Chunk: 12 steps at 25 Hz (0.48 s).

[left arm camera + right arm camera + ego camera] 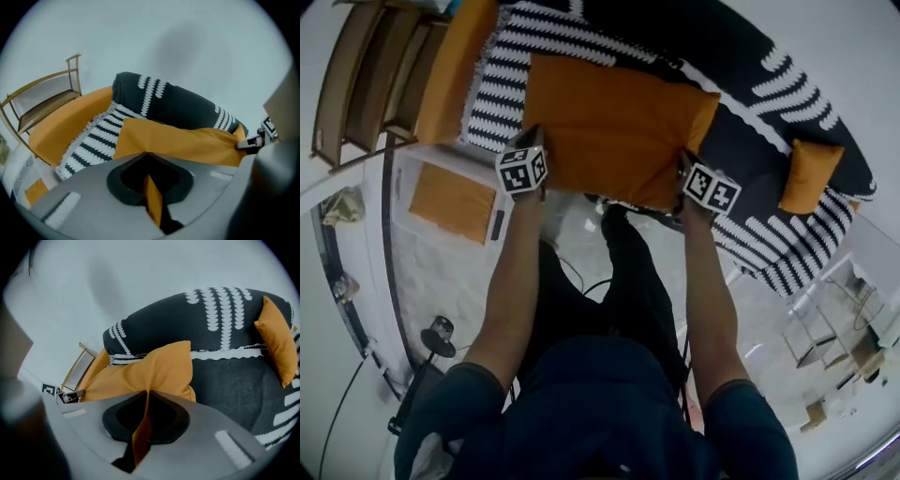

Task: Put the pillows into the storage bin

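Observation:
A large orange pillow [614, 127] hangs stretched between my two grippers, above the black-and-white patterned sofa [750, 56]. My left gripper [528, 171] is shut on the pillow's near left corner, and orange fabric [152, 199] shows pinched between its jaws. My right gripper [705, 185] is shut on the near right corner, with fabric [140, 434] clamped the same way. A smaller orange pillow [809, 175] leans on the sofa's right end. A white storage bin [455, 197] with an orange pillow inside stands on the floor at the left.
An orange throw [455, 70] lies over the sofa's left end. A wooden shelf [366, 80] stands at the far left. A small black stand [439, 336] and a cable lie on the floor beside the person's legs [609, 281].

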Each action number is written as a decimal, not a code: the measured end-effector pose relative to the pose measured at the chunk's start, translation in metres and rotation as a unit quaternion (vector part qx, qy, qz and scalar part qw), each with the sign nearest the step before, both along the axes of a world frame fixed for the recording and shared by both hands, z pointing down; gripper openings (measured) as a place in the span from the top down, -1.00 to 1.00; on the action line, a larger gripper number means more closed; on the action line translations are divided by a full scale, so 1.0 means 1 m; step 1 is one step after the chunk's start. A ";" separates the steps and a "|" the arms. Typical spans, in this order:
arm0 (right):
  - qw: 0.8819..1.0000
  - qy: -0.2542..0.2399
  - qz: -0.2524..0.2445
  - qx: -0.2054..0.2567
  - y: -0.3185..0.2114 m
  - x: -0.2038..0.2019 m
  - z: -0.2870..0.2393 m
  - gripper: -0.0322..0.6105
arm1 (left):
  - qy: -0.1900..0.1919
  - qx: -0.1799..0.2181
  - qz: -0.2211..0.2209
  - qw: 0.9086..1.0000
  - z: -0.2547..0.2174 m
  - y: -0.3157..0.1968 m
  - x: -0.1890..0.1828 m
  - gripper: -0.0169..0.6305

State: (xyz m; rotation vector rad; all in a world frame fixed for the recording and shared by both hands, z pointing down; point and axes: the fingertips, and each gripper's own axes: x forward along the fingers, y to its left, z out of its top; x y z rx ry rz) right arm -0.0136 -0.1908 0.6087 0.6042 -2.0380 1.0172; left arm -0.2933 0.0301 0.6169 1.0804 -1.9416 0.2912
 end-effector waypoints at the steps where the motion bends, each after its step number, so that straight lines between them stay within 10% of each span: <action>1: 1.000 -0.005 -0.012 0.000 0.017 -0.018 -0.004 0.84 | -0.009 0.001 -0.010 1.000 -0.007 0.021 -0.014 0.94; 12: 0.996 -0.033 -0.079 -0.036 0.250 -0.186 -0.029 0.84 | -0.068 -0.003 -0.116 0.991 -0.060 0.288 -0.152 0.93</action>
